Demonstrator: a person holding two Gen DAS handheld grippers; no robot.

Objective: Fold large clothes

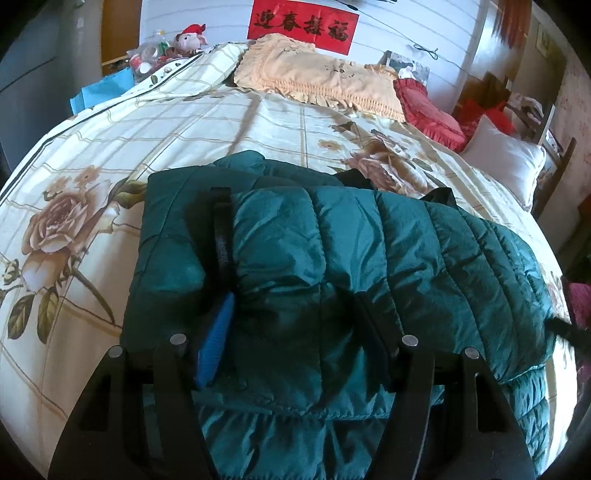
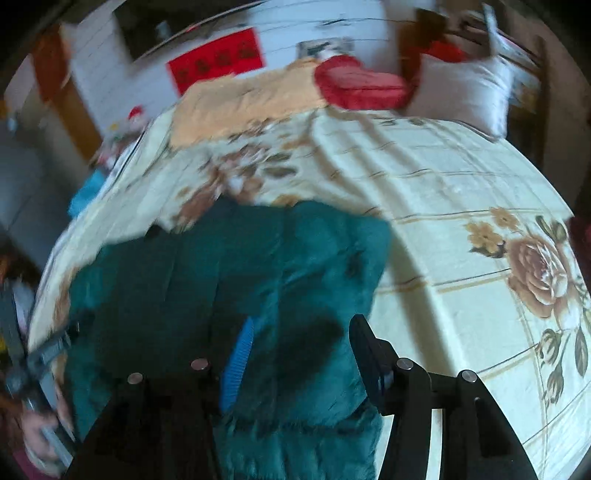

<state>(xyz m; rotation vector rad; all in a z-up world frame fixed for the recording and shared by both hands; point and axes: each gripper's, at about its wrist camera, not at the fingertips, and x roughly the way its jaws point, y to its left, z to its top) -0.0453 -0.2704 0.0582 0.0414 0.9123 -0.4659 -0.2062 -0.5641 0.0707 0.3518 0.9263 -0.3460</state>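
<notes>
A dark green quilted down jacket (image 1: 332, 266) lies partly folded on the bed, one padded layer turned over the rest. My left gripper (image 1: 291, 332) hangs just above its near part with the jaws wide apart and the fabric bulging between them. In the right wrist view, which is blurred, the jacket (image 2: 229, 280) lies low and left. My right gripper (image 2: 299, 343) is open above the jacket's right edge. The left hand-held gripper shows at the far left of that view (image 2: 37, 362).
The bed carries a cream floral quilt (image 1: 166, 129). At its head lie a peach frilled pillow (image 1: 314, 77), a red cushion (image 1: 428, 110) and a white pillow (image 1: 506, 162). A red banner (image 1: 303, 24) hangs on the wall. Clutter and a plush toy (image 1: 190, 38) sit at the back left.
</notes>
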